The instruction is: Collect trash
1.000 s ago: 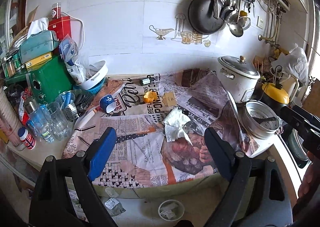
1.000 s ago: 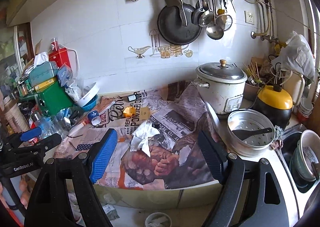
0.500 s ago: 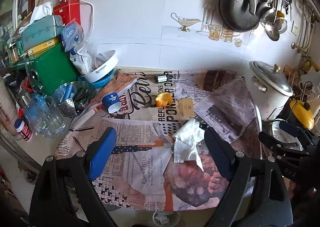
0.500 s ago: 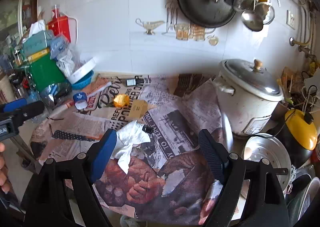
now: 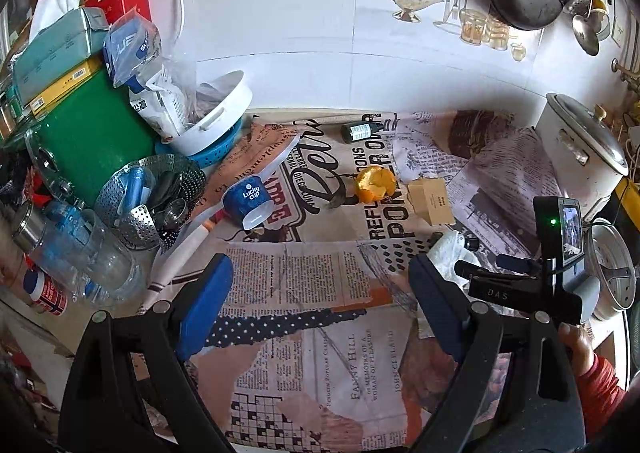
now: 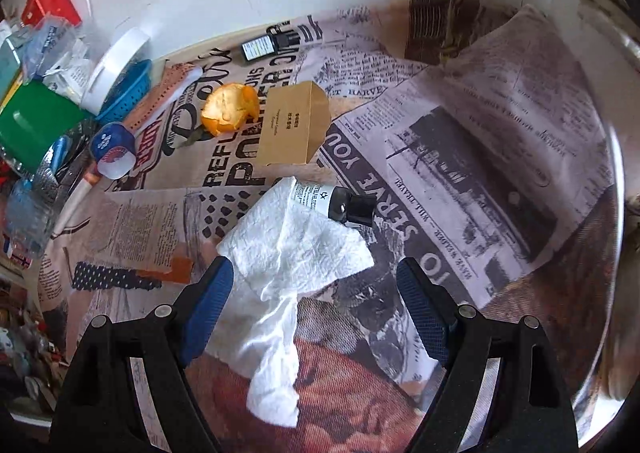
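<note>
Right gripper (image 6: 316,289) spread wide, empty, straddling the crumpled tissue (image 6: 292,261) on the newspaper (image 6: 460,157); tissue's long axis runs straight out along the fingers, tail toward camera. Left gripper (image 5: 320,285) also wide, further off. Vs 0.5 s ago: right has closed in, tissue now between pads

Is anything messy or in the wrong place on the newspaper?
Yes. A crumpled white paper towel lies on the newspaper, partly draped over a small tube with a black cap. Behind it sit an orange peel and a small brown cardboard box, a blue Lucky cup lies tipped over, and a dark bottle lies on its side.
</note>
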Motion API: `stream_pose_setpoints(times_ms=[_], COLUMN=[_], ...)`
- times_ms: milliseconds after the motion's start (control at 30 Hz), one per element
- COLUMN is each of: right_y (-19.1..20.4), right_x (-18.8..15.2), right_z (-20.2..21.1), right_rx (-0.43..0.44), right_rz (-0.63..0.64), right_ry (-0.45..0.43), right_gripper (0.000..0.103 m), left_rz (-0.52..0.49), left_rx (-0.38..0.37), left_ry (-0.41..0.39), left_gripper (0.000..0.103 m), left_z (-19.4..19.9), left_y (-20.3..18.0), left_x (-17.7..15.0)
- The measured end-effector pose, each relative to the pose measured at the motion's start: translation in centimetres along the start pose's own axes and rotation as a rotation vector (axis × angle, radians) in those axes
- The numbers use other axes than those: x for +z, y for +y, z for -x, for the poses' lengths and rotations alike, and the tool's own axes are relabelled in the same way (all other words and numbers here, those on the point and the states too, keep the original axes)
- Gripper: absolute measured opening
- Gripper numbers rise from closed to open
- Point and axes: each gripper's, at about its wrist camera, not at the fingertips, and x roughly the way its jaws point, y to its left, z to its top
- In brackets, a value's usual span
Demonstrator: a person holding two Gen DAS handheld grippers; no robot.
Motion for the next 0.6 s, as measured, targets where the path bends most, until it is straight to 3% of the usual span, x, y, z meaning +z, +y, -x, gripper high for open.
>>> stream_pose_setpoints(times_ms=[67,133,200,267,300,367,600], right_y=[-0.1,-0.1,-0.1,0.3,0.6,0.8,1.4], right_x=[0.4,0.5,0.6,0.6,0.6,0.7,-1.0], right_z=[-1.4,-2.2,-2.9,-3.0,-3.1,-3.2,1.1], right_rx=[-0.013,-0.017,0.002,-0.004,0.004,0.026,0.024], right_rz=[-0.030,-0.052,-0.062,-0.042,-0.023,-0.009,0.094], right_ry=[0.026,0.037,0.055,0.042,0.046,0.065,0.004], right_gripper=[0.080,0.072,0.053,0.044,0.027,0.007,0.005], left_rz=[0.000,0.006,0.020,0.036,0.041,0.047,0.012], left_rx=[-0.008,-0.015,-0.028,-0.046,-0.054,-0.071,-0.092], left_ry=[0.024,0.038,0.050,0.055,0.057,0.058,0.046], left_gripper=[0.089,0.089,0.089,0.089,0.089,0.089,0.089], left_z=[-1.5,-2.6,-3.6,-4.3,-4.5,-4.7,-4.3], left_y=[0.8,1.3,1.8,2.1,2.1,1.9,0.2], left_x=[0.5,0.8,1.2,1.5,1.6,1.9,2.3])
